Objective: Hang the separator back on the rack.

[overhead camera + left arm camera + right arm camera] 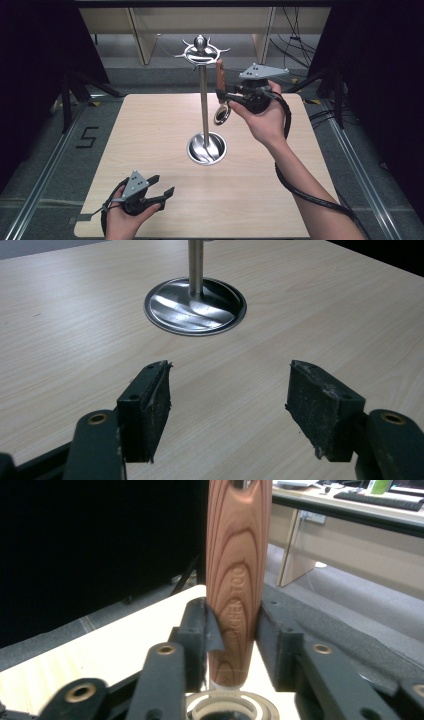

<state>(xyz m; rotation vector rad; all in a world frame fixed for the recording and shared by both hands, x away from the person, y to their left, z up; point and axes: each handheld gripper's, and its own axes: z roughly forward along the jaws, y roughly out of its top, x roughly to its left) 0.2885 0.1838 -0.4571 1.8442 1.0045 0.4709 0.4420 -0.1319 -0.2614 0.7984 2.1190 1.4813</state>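
Your right gripper (223, 96) is raised above the far right part of the table (150, 130), and its 2 jaws are closed on the wooden handle (219, 74) of a utensil. In the right gripper view, the handle (238, 580) stands upright between the pads (197, 635), which press on its lower part from both sides. Just below the jaws there, a pale ring (235, 707) marks where the handle meets the metal end. In the high view, the handle points up and the round metal end (222, 114) hangs below the gripper, clear of the table. The top of the handle is just beside the ring of hooks (201, 51) at the head of the stand; you cannot tell from these views whether they touch.

The stand's pole (203, 102) rises from a round metal base (206, 148) at the middle of the table, just left of your right hand (262, 117).

Your left gripper (162, 194) rests low at the near left edge of the table, well apart from the stand. Its 2 jaws are spread wide and hold nothing; in the left gripper view, bare table shows between the pads (150, 407), and the base (195, 306) lies ahead of them with the pole (195, 265) rising from it.
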